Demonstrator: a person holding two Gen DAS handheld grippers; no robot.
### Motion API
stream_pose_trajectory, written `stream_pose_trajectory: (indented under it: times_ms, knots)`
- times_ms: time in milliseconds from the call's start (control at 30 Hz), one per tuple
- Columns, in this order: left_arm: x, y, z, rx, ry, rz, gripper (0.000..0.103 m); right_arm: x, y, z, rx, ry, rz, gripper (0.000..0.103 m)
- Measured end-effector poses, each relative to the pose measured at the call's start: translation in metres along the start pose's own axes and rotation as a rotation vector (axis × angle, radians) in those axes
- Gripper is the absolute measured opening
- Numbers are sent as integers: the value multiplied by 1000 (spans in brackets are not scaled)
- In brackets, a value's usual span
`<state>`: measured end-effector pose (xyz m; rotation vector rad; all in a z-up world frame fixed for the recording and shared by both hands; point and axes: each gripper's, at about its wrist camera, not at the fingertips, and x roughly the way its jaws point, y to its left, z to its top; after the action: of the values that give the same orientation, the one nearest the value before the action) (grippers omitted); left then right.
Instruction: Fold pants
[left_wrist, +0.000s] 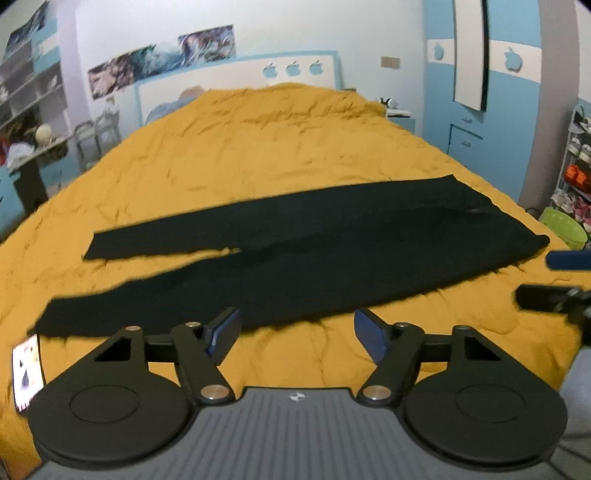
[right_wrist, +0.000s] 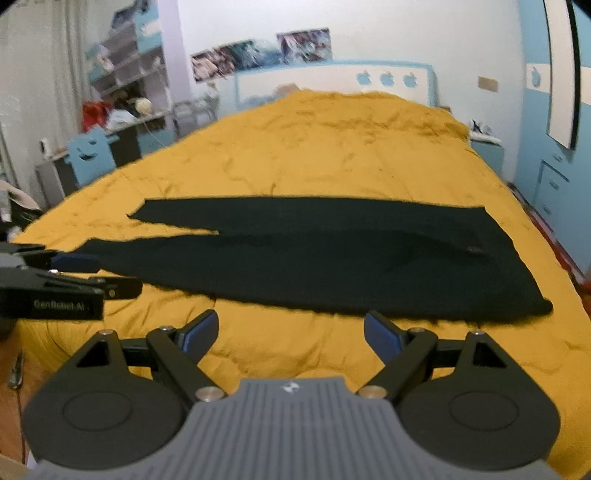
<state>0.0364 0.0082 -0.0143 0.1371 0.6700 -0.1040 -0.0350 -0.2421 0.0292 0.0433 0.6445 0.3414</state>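
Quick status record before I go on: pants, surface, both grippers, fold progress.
pants: black pants flat across the bed, legs split toward the left, waist at right
surface: yellow bedspread
left gripper: open, nothing held, by the near leg
right gripper: open, nothing held, short of the waist end
fold: not yet begun

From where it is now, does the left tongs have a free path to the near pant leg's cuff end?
Probably yes. The left tongs stand open just short of the black pants, with only bare yellow bedspread between. The near leg's cuff lies off to their left, unobstructed.
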Motion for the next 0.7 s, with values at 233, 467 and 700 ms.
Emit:
stream_pose_trajectory:
  times_ms: [233, 467, 700]
  knots:
    - [42, 29, -2, 254, -21, -25, 66, 25, -54, 7, -114, 6, -53, 82]
    - [101, 70, -29, 478, 124, 91, 63, 67, -125, 1, -256, 140, -175, 49]
    - [136, 106, -45, 691, 272, 166, 63, 86, -184, -4, -270, 249, -226, 49]
